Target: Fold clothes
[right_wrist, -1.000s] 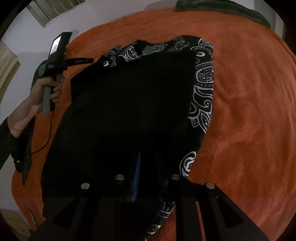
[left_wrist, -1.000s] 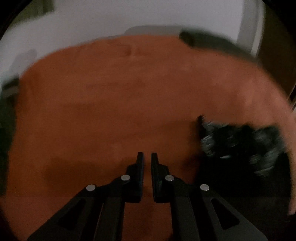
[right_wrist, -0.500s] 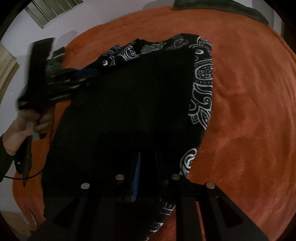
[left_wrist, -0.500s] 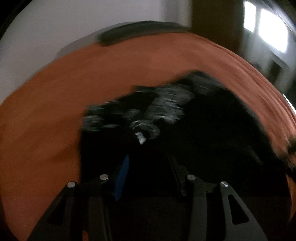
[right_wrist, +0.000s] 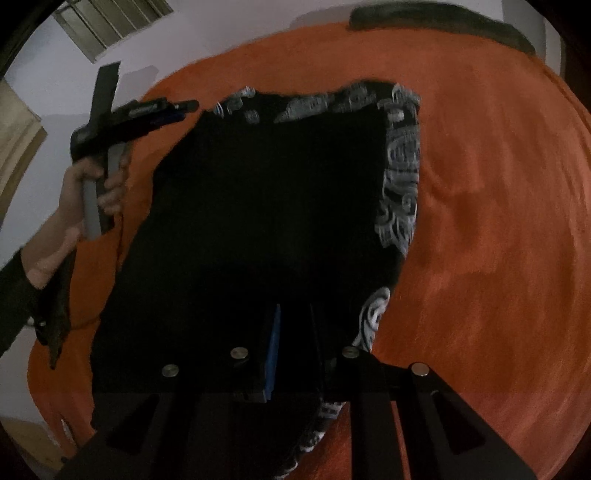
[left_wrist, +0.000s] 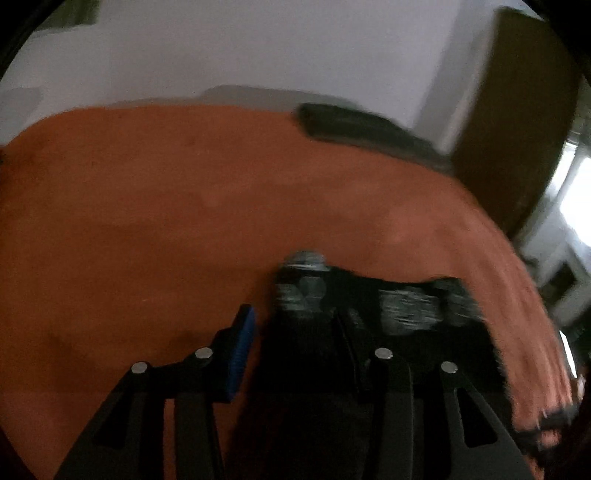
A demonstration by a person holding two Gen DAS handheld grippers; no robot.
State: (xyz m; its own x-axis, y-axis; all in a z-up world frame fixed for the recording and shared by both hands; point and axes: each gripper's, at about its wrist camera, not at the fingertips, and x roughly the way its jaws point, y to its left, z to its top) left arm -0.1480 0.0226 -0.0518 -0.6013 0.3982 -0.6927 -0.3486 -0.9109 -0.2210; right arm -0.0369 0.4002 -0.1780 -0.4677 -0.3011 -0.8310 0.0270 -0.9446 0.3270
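A black garment with a white paisley border lies spread on an orange blanket. My right gripper is shut on its near edge, the dark cloth pinched between the pads. In the right wrist view my left gripper, held in a hand, sits at the garment's far left corner. Seen from the left wrist, my left gripper is open, and the garment's patterned corner lies between its fingers. That view is blurred.
The orange blanket covers the whole bed. A dark grey cloth lies at the far edge by the white wall, also the dark grey cloth at top right. A brown door or cupboard stands at right.
My left gripper was shut over bare blanket, then opened and swung to the garment's corner. The right gripper has kept its hold in the same place.
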